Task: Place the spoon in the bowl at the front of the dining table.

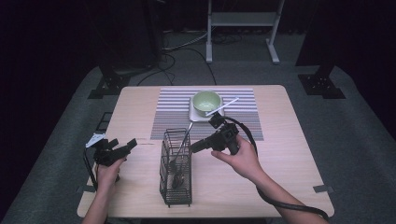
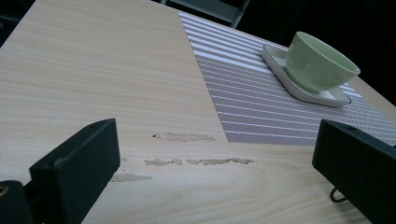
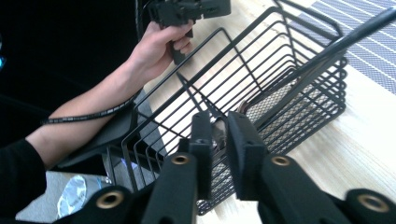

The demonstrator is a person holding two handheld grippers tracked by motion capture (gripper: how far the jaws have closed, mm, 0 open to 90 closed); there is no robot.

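A black wire basket stands at the front middle of the table, with a dark long-handled utensil leaning inside it. My right gripper points left at the basket's upper right rim. In the right gripper view its jaws stand almost together at the basket wall with nothing gripped, and the utensil handle passes to their right. My left gripper rests open at the table's left, its jaws wide apart over bare wood.
A green bowl sits on a white square plate on a striped placemat at the back; a white utensil leans on the bowl. The bowl is far ahead of the left gripper. Scuffed marks show on the wood.
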